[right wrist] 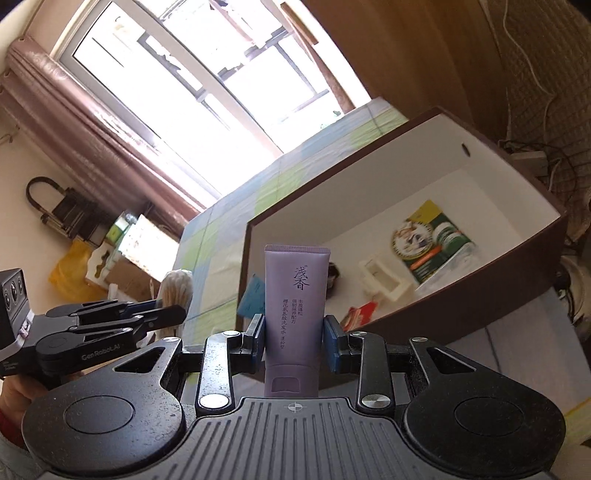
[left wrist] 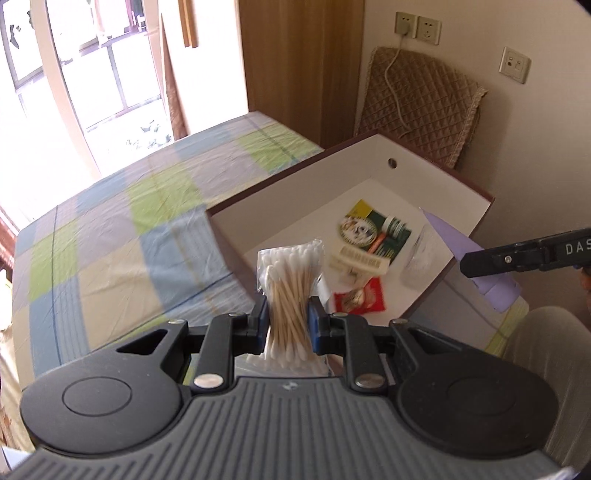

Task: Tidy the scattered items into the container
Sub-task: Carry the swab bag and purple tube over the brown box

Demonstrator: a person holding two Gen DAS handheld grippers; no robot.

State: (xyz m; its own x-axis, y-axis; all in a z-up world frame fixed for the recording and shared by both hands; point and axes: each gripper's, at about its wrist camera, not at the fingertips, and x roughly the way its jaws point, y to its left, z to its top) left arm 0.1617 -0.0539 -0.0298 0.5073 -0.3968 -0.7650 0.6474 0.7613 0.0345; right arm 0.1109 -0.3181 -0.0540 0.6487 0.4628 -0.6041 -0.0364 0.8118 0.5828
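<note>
The left gripper point(left wrist: 287, 316) is clamped around a pack of cotton swabs point(left wrist: 289, 295), the right gripper point(right wrist: 294, 341) around a purple tube point(right wrist: 294, 310); both are carried upright above the box point(left wrist: 369, 173) on the bed point(left wrist: 110, 229), likely for dropping in beside the items already inside.

A checked bedsheet point(left wrist: 122, 221) covers the bed. Far left, a bright window point(right wrist: 207, 74) with a brown curtain point(right wrist: 74, 122). Far right, wall sockets point(left wrist: 417, 27) above a quilted cover point(left wrist: 417, 99).
</note>
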